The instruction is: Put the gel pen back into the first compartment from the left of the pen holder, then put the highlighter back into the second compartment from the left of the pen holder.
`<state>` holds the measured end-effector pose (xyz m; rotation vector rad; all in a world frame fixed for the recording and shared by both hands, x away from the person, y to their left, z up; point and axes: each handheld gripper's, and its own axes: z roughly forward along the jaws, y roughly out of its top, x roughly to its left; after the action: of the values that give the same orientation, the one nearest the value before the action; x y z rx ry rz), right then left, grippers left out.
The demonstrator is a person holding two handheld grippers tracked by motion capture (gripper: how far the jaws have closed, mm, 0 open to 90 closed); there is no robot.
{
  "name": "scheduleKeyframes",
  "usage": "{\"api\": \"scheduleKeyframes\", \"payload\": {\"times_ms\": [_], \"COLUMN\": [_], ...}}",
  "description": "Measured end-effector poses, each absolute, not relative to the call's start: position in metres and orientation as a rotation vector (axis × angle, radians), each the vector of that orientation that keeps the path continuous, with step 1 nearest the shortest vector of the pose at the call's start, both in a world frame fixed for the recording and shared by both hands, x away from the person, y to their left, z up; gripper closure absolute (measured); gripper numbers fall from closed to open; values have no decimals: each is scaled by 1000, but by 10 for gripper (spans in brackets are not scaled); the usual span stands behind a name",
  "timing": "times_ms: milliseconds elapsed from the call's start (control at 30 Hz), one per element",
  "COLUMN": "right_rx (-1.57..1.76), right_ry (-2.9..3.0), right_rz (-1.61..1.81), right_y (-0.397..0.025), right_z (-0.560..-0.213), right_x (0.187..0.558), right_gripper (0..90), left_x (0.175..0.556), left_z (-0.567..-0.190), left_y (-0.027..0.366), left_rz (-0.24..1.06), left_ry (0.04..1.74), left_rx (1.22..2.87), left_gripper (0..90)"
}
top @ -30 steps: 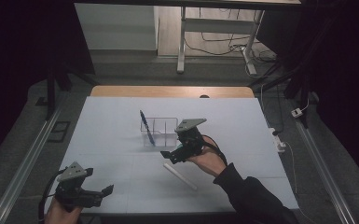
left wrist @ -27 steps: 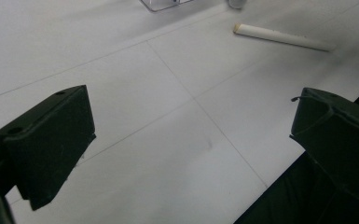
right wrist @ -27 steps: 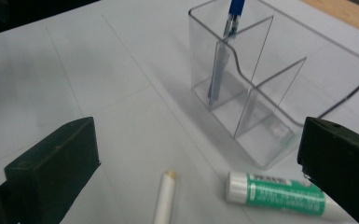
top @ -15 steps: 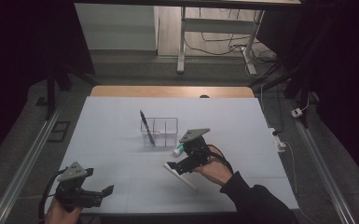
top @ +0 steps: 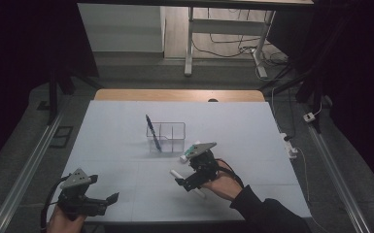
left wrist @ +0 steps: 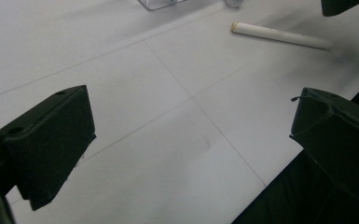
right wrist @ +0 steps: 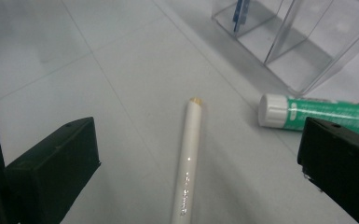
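A: Item one, the right gripper (top: 187,180)?
B: Held low over the white table (top: 252,131), near its front edge, right of centre. Jaws stand wide apart with nothing between the pads. A white pencil (right wrist: 188,163) lies flat on the table in the gap between them, untouched by either jaw.

A: The pencil's position?
B: In the high view the white pencil (top: 186,182) lies partly under the right gripper, its far end pointing toward the clear organiser (top: 172,137). In the left gripper view the same pencil (left wrist: 282,36) lies well beyond that gripper's jaws.

A: Item two, the left gripper (top: 108,201)?
B: At the front left corner of the table, jaws spread wide and holding nothing, over bare table.

A: Other stock?
B: A green glue stick (right wrist: 318,111) with a white cap, lying on its side just beside the organiser and near the pencil's far end. A blue pen (top: 153,133) stands tilted in the organiser's left compartment.
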<state>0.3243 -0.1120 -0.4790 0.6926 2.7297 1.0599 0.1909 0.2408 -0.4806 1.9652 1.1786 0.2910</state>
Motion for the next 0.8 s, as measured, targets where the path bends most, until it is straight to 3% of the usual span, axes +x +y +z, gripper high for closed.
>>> {"api": "scheduleKeyframes", "payload": {"times_ms": [800], "right_rx": [710], "right_ry": [2825], "right_rz": [856], "right_y": [-90], "right_z": [-511], "right_x": [317], "right_gripper": [0], "left_x": [192], "left_z": [-481], "left_y": [240], "left_rz": [282], "left_ry": [1167], "left_rx": [1974], "left_gripper": [0]}}
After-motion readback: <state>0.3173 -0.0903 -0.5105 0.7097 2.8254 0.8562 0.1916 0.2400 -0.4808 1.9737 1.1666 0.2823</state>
